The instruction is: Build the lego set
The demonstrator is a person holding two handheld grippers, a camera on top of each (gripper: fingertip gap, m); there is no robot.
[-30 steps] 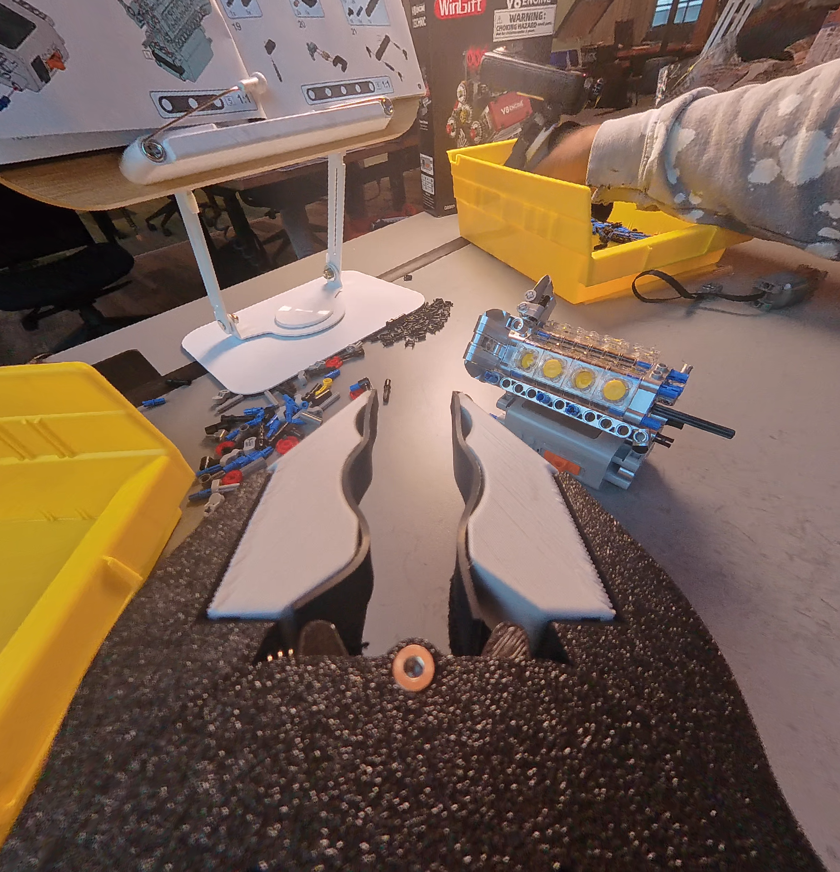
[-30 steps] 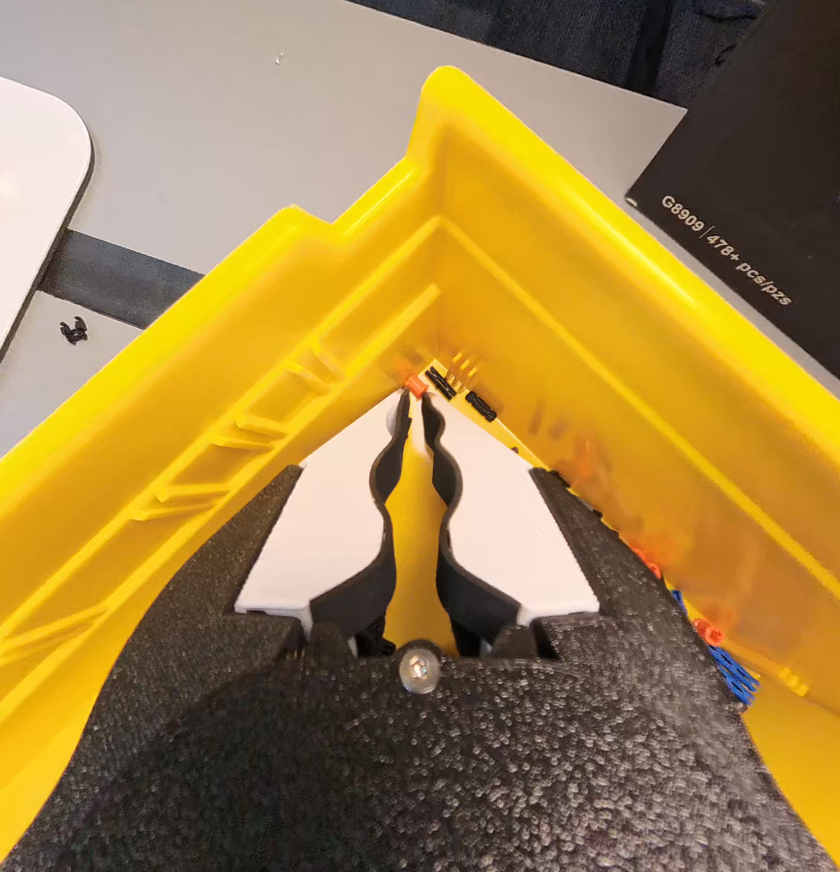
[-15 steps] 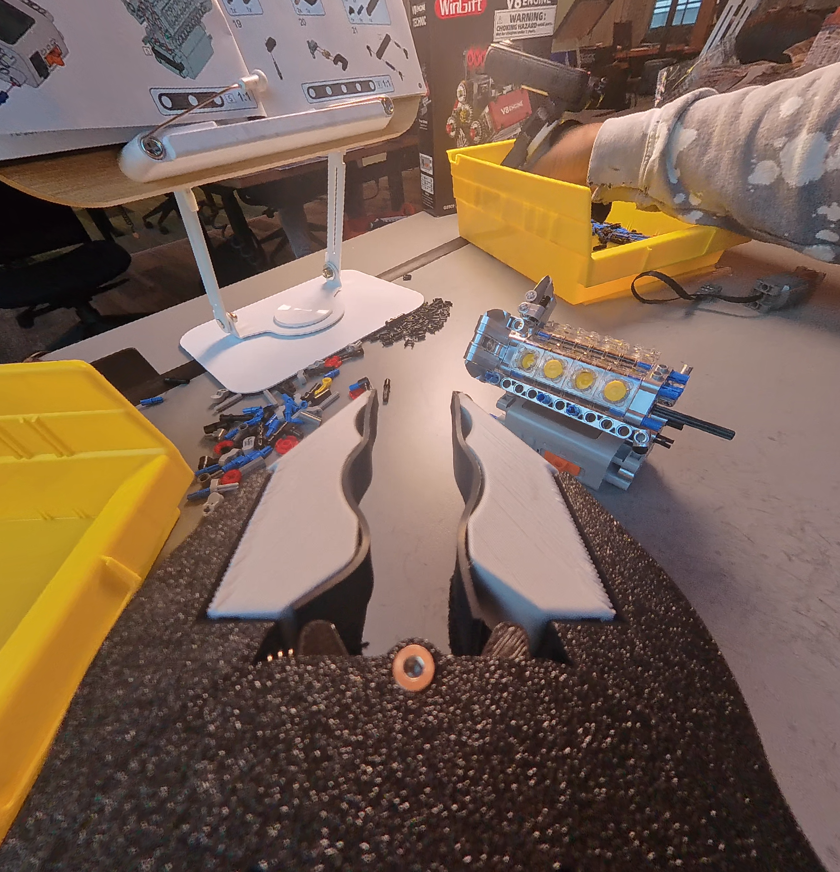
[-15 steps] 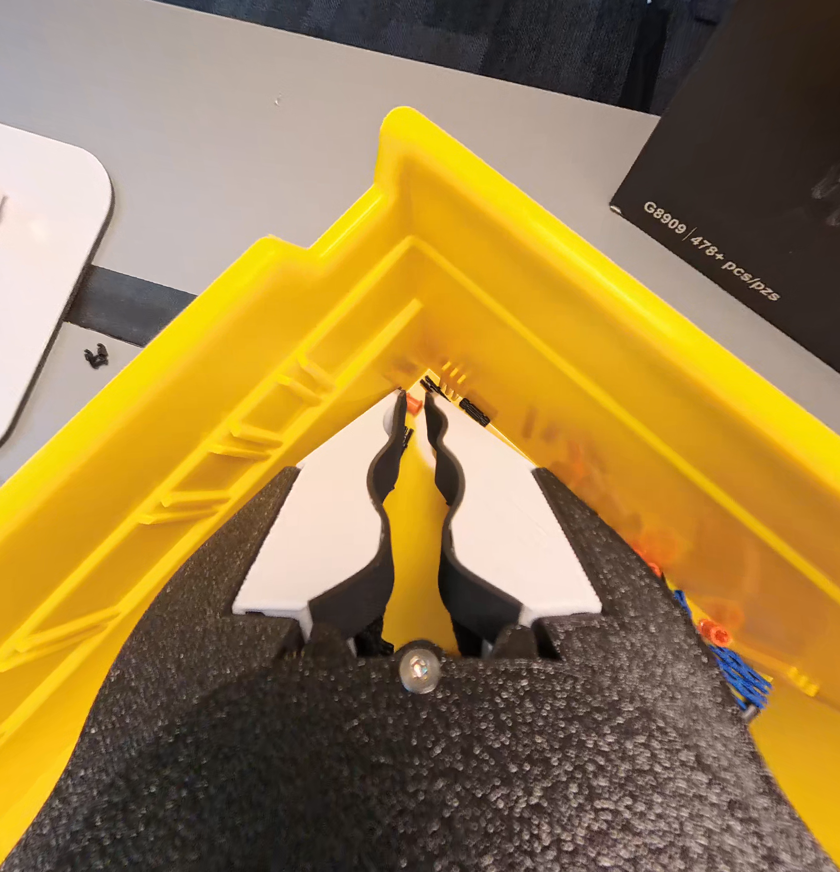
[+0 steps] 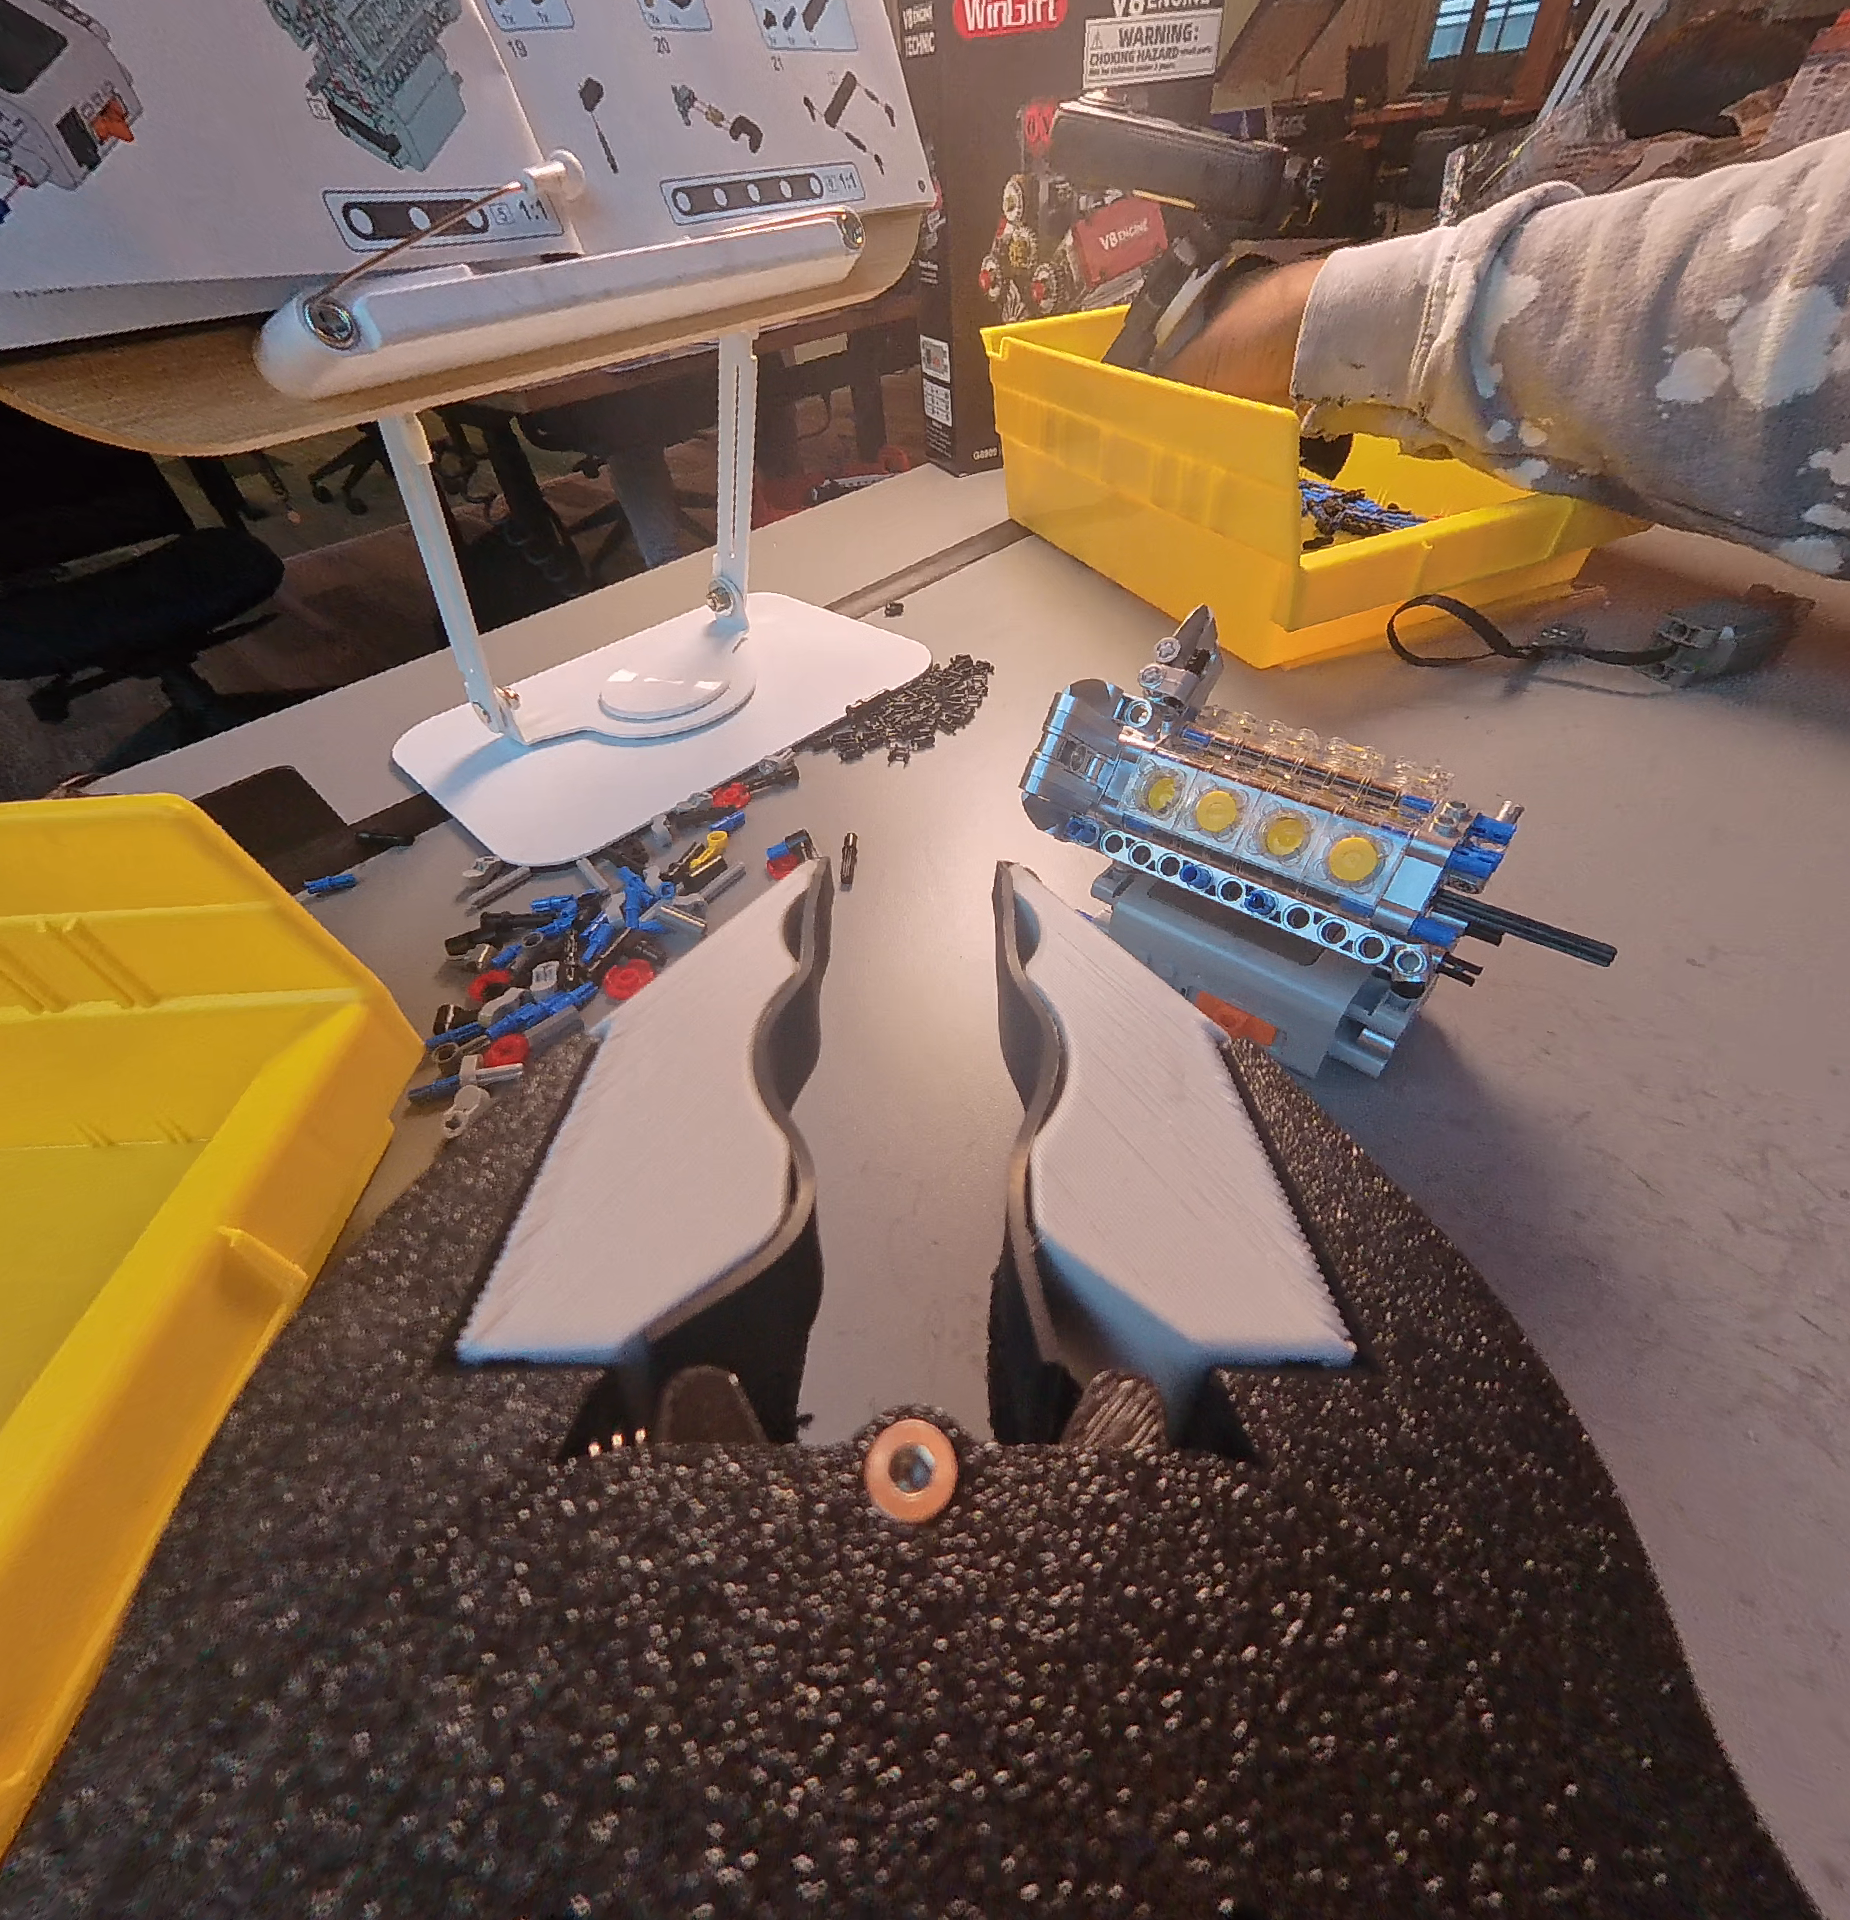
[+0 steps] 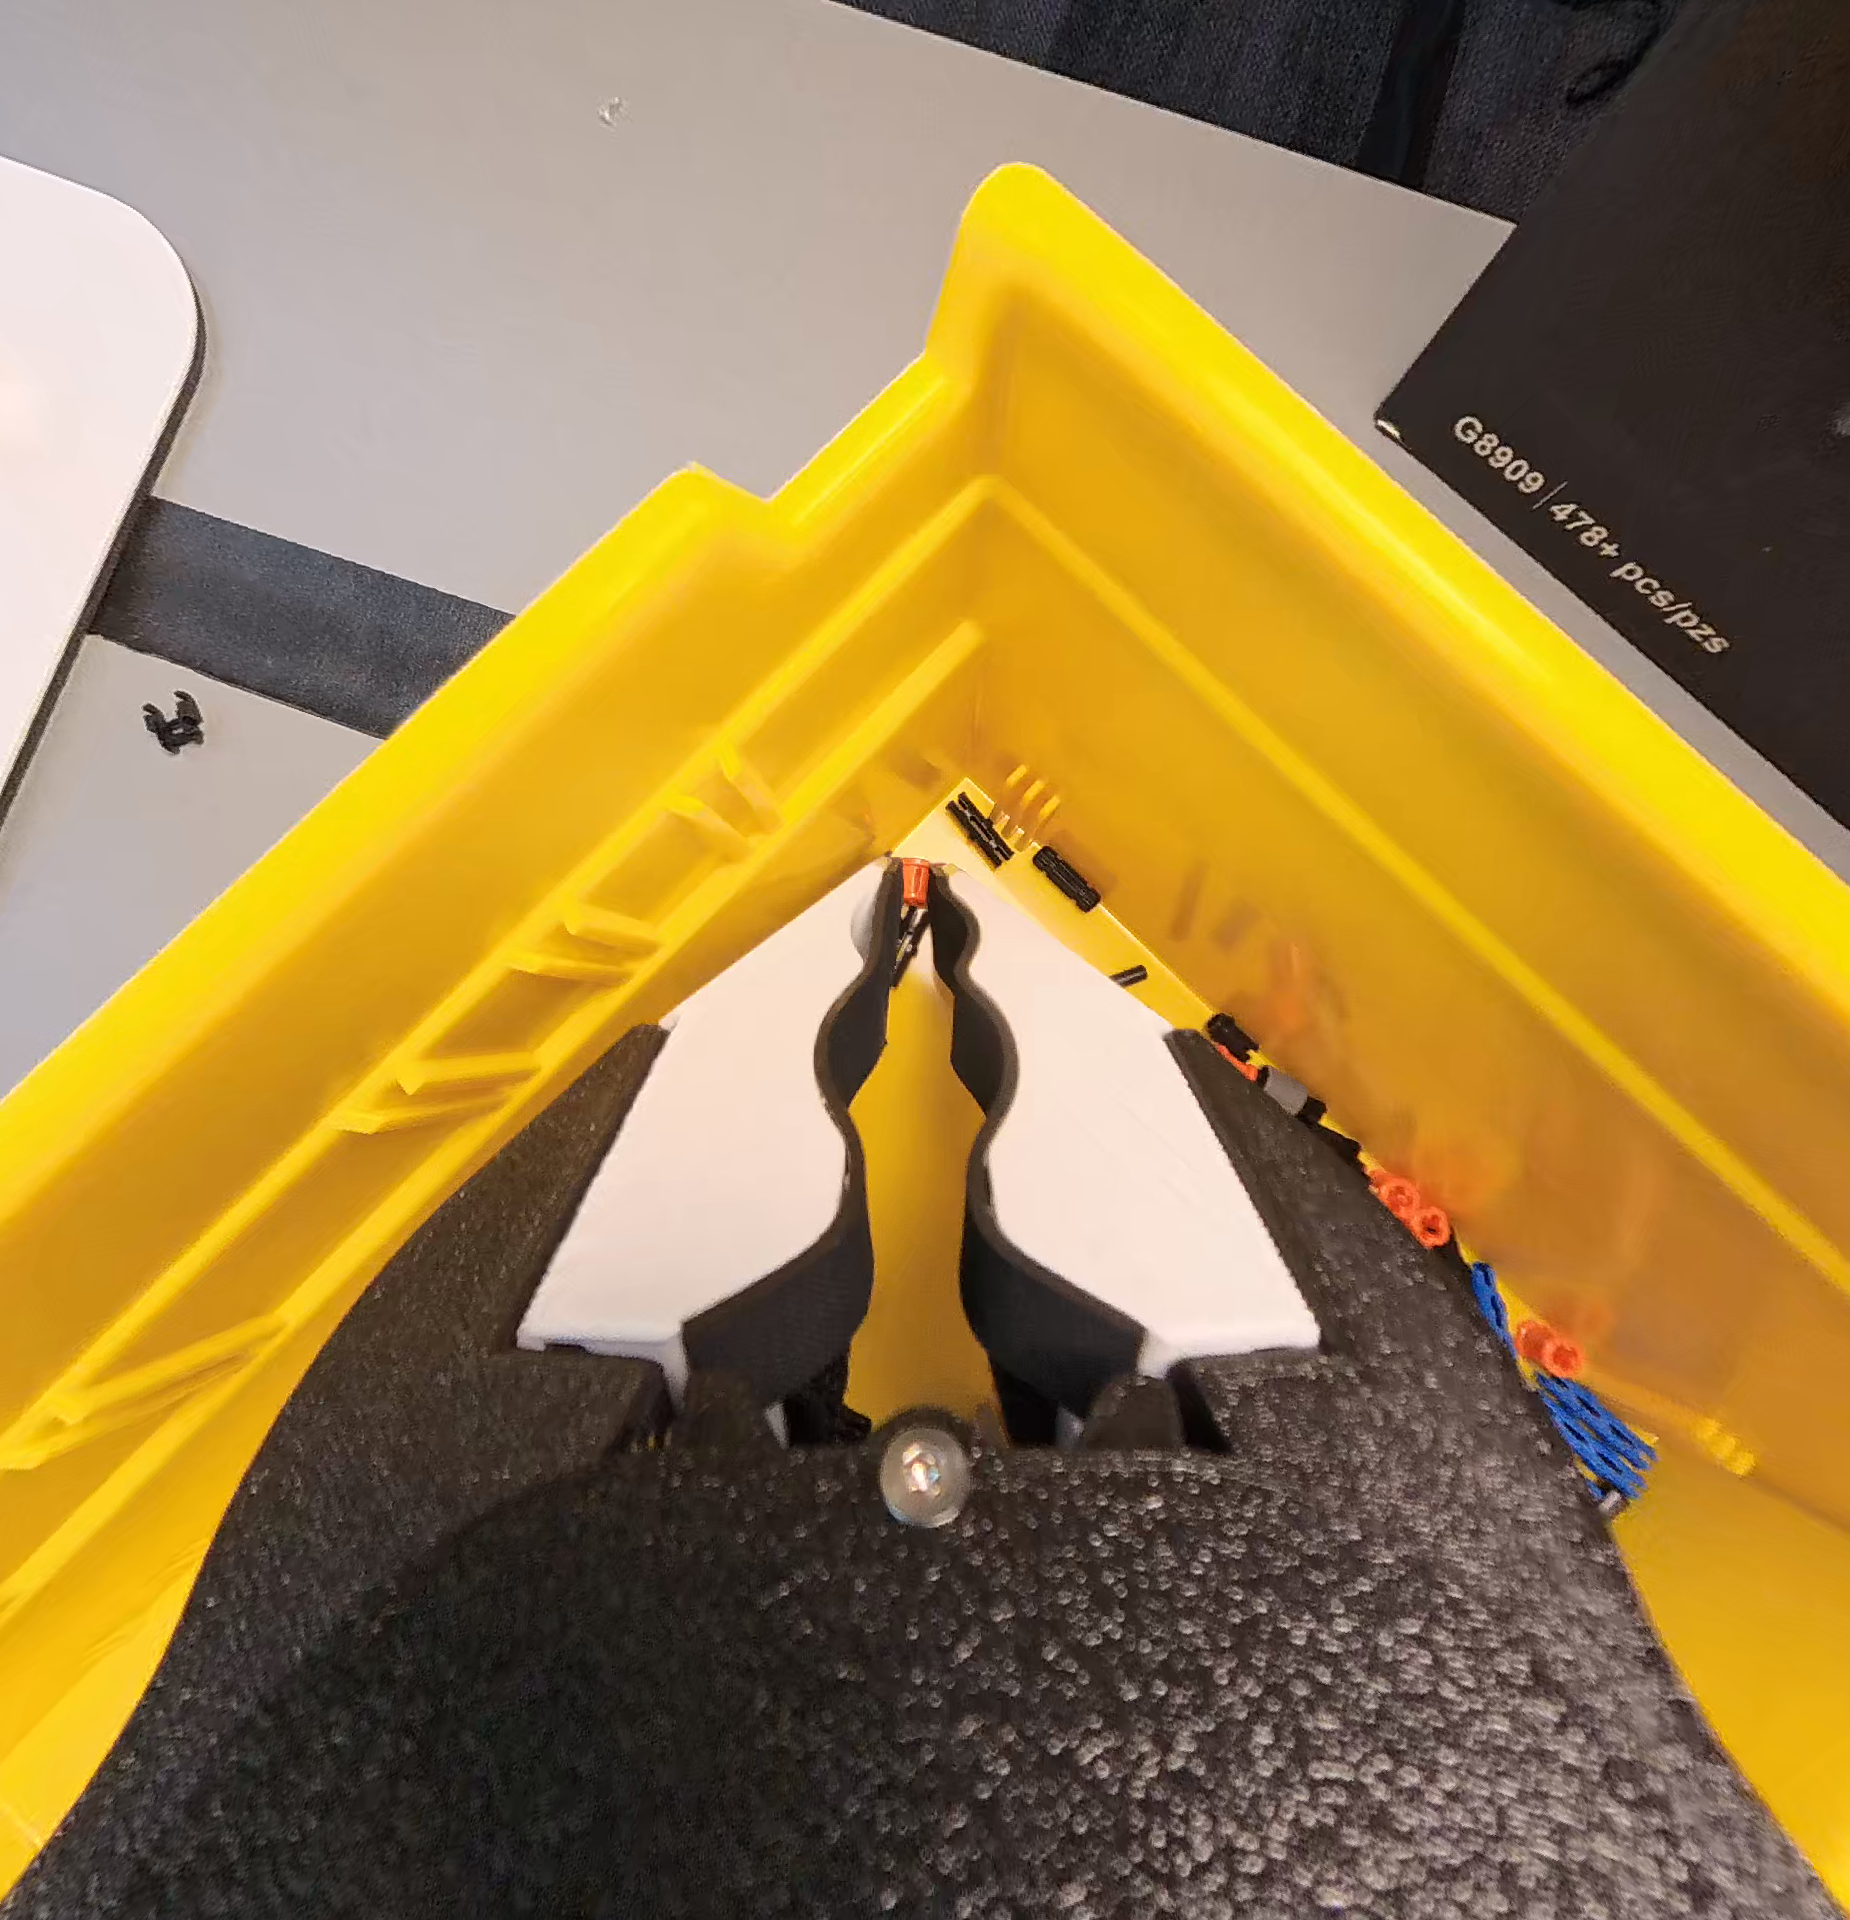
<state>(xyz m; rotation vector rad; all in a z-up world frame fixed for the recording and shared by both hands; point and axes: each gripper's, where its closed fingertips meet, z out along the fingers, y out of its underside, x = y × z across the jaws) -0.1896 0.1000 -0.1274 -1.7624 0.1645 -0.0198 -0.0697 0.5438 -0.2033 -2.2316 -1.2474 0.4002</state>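
Left gripper (image 5: pixel 913 883): ribbed white fingers with wavy black pads, jaws spread wide and empty, low over bare matte grey table (image 5: pixel 1627 1195). Brick-built engine model (image 5: pixel 1264 862) (grey, blue, four yellow studs) just right of the tips; loose heap of small pins (image 5: pixel 588 935) left, by the white stand base (image 5: pixel 651 748). Smooth yellow bin (image 5: pixel 121 1091) at the left edge; open room ahead between the tips.

Right gripper (image 6: pixel 913 883): jaws narrowed onto a small orange peg (image 6: pixel 912 881), deep in the ribbed corner of a glossy yellow parts bin (image 6: pixel 1160 540), walls close on both sides. Orange, black and blue pieces (image 6: pixel 1420 1216) along the right wall. Black printed box (image 6: pixel 1679 364) beyond the rim.
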